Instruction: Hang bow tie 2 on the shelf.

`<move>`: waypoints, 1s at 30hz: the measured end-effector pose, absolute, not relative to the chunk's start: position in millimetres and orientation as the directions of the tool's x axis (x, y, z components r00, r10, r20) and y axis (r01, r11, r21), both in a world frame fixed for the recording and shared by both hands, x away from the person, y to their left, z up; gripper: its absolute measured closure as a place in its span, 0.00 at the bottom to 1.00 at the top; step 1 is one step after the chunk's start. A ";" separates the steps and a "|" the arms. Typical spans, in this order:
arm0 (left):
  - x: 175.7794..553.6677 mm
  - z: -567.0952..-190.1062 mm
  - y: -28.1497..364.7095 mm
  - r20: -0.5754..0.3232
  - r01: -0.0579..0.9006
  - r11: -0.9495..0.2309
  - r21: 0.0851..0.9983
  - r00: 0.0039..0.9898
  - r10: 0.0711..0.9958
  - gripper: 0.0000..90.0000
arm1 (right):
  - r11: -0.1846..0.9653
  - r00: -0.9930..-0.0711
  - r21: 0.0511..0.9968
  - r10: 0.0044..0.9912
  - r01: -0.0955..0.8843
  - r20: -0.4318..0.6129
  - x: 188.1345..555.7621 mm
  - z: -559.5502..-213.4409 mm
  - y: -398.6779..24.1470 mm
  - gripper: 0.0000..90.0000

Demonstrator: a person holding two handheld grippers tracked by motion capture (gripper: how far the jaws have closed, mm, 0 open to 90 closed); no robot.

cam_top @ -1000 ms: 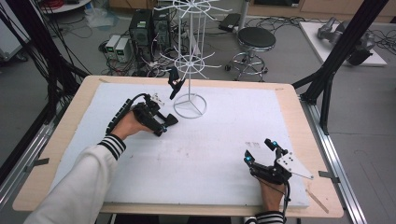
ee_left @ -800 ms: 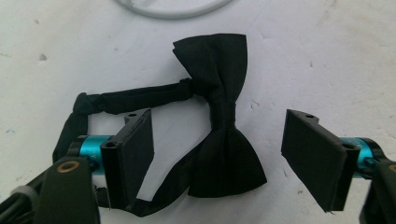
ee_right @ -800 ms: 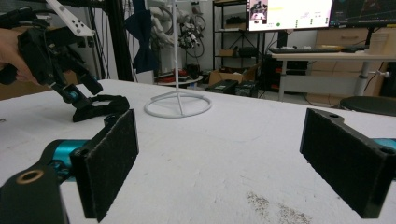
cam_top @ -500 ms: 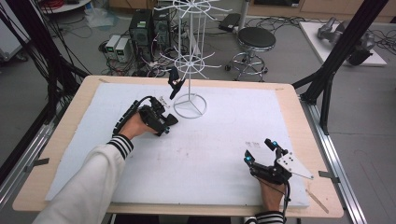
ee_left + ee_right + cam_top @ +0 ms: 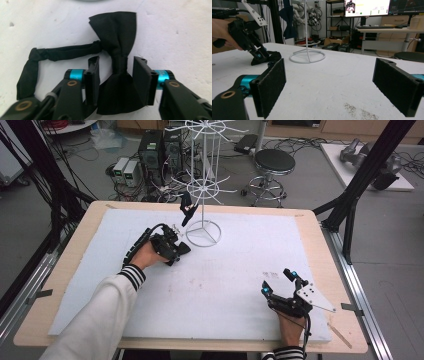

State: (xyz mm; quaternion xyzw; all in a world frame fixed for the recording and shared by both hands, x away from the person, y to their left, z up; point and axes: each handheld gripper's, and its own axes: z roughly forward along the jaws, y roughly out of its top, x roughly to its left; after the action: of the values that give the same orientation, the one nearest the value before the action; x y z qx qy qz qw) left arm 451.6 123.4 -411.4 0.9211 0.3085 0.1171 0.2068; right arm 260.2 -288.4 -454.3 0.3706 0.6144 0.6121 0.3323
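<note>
Bow tie [image 5: 117,50], black, matte cloth, pinched at its middle by a narrow knot band, wings flaring above and below. Lay flat on the white mat [image 5: 240,270], near the ring base of the wire rack [image 5: 202,232]. Strap [image 5: 47,56], also black, ran off from the knot and bent down at a bunched end.

Left gripper [image 5: 116,75] straddled the knot; jaws had just been closing, with the knot between them, small gaps left on both sides, pads not yet pressing. Seen in the right gripper view low over the tie [image 5: 265,56], held by a hand [image 5: 220,31].

Right gripper [image 5: 280,282] rested near the mat's near right edge, jaws wide apart, nothing between the pads [image 5: 270,87].

Second dark tie [image 5: 186,209] hung from 1 arm of the rack.

Mat pale, faintly scuffed, with a speckled patch [image 5: 359,111], laid on a wooden table [image 5: 320,235]. Beyond it: grey floor, black stool [image 5: 274,162], computer cases [image 5: 150,152], cables, black frame posts [image 5: 367,167]. Monitor [image 5: 367,7] and desk [image 5: 384,31] at the back in the right gripper view.
</note>
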 end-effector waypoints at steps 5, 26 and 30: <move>451.8 -413.6 121.9 0.084 0.529 -0.728 0.436 0.782 0.618 0.70 | -0.024 -0.503 0.999 0.863 0.047 0.045 260.3 -454.4 -288.4 0.12; 442.2 -397.9 123.9 0.085 0.501 -0.721 0.479 0.790 0.607 0.84 | -0.022 -0.505 0.999 0.862 0.047 0.043 259.9 -454.4 -288.2 0.12; 439.1 -392.8 125.5 0.091 0.489 -0.708 0.509 0.788 0.610 0.84 | -0.021 -0.504 0.999 0.863 0.045 0.041 260.0 -454.5 -288.1 0.12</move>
State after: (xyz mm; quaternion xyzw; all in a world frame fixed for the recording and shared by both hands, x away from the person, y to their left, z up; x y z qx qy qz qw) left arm 439.1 125.5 -392.8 0.9154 0.3001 0.1272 0.2362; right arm 260.0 -288.1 -454.5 0.3695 0.6145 0.6117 0.3341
